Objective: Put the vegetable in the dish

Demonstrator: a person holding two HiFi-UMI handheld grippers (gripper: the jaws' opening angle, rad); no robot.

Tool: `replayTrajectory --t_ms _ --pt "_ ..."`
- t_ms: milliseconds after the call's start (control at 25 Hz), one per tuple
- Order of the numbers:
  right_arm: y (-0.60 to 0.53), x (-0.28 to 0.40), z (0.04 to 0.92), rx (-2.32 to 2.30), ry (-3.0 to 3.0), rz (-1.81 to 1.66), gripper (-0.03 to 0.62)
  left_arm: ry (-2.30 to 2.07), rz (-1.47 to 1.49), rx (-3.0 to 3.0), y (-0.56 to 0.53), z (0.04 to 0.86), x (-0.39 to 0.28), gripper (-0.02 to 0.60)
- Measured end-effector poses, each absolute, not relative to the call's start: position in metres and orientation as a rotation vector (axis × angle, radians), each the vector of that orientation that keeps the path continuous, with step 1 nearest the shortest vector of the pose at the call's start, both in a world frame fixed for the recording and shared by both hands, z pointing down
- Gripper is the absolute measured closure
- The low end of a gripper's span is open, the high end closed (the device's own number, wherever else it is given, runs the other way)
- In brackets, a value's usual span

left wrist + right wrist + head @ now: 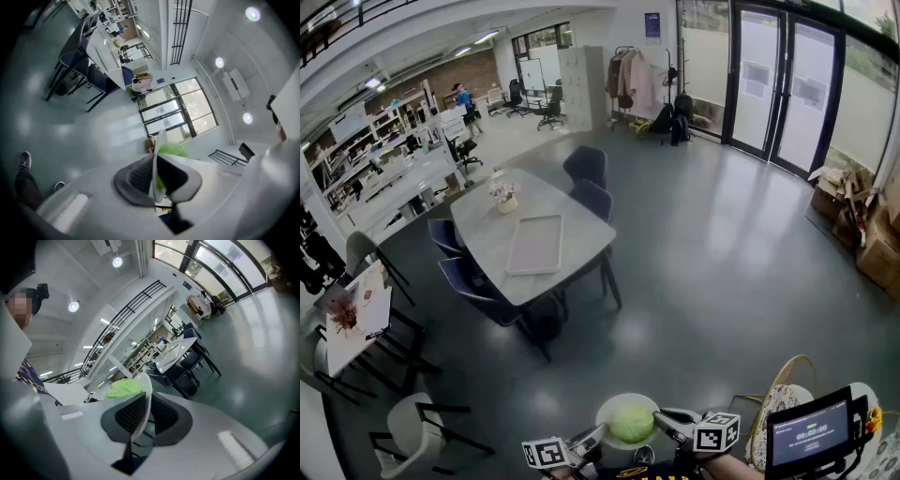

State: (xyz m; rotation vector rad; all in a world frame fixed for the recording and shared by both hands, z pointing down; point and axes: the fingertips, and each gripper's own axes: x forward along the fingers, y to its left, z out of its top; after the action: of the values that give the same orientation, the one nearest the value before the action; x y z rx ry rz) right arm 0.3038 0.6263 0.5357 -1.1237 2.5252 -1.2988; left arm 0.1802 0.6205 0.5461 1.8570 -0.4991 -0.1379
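Observation:
A white dish [613, 406] with a pale green leafy vegetable [632, 424] in it hangs high above the floor at the bottom of the head view. My left gripper [600, 435] is shut on the dish's left rim and my right gripper [662, 421] on its right rim. In the left gripper view the rim [160, 140] runs edge-on between the pads of that gripper [155, 180], with the vegetable [173, 151] behind it. The right gripper view shows the same: the rim [145, 385] is pinched by the gripper [142, 416], and the vegetable [123, 388] lies to its left.
A grey table [487, 234] carrying a flat tray [535, 244] and a flower pot [503, 195] stands farther off, ringed by blue chairs [586, 165]. A tablet screen [811, 433] and a basket handle [778, 392] sit at my lower right. Cardboard boxes [862, 225] line the right wall.

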Motion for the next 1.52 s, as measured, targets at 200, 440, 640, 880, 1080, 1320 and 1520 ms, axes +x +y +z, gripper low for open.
replayTrajectory --t_ms 200,440,640,880,1080,1320,1520 --pt "0.631 0.287 0.538 -1.112 2.523 -1.302 0.563 -0.508 -0.143 1.858 0.626 0.546 0.164 0.565" --pt "0.633 0.271 0.535 -1.058 2.57 -1.327 0.562 -0.576 -0.151 1.842 0.635 0.542 0.146 0.565" --pt "0.619 0.248 0.519 -1.013 2.564 -1.294 0.565 -0.565 -0.2 1.855 0.624 0.528 0.124 0.565" --pt "0.601 0.165 0.521 -1.015 2.586 -1.28 0.565 -0.586 -0.215 1.895 0.606 0.527 0.04 0.565" --pt "0.594 0.083 0.527 -1.001 2.611 -1.3 0.563 -0.595 -0.242 1.873 0.601 0.534 -0.04 0.565" --pt "0.595 0.023 0.541 -0.991 2.565 -1.39 0.554 -0.606 -0.219 1.836 0.605 0.546 -0.101 0.565" --pt "0.589 0.002 0.539 -0.988 2.573 -1.413 0.556 -0.585 -0.244 1.832 0.596 0.548 -0.121 0.565"
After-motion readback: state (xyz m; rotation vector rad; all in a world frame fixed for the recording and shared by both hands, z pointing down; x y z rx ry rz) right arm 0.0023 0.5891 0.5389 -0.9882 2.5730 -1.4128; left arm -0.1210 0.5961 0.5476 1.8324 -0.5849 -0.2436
